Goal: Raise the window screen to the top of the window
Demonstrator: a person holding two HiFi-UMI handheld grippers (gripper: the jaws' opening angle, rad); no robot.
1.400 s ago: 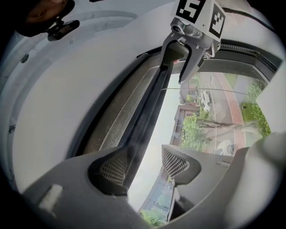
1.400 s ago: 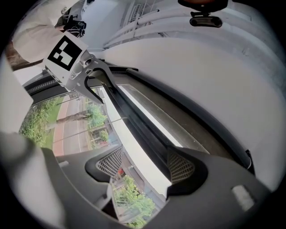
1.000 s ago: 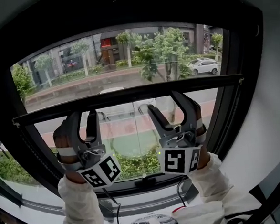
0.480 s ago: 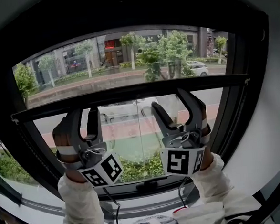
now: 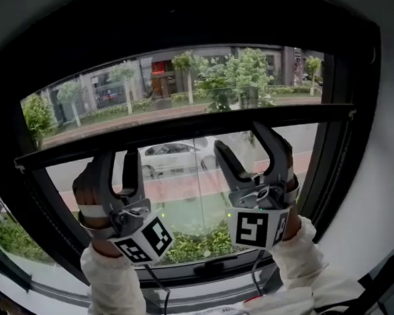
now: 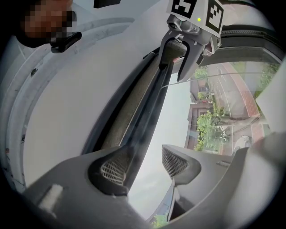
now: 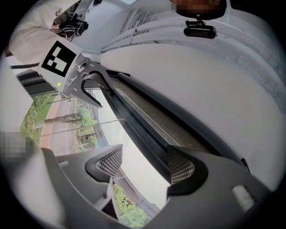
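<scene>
the jaws of the left gripper (image 5: pixel 118 160) and right gripper (image 5: pixel 241 138) are held spread, just under the screen bar (image 5: pixel 181 129).

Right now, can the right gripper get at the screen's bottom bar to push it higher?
Probably yes. The right gripper has its jaws apart, and the bottom bar appears to run between them, close to one pad. Nothing seems to stand in the way.
</scene>
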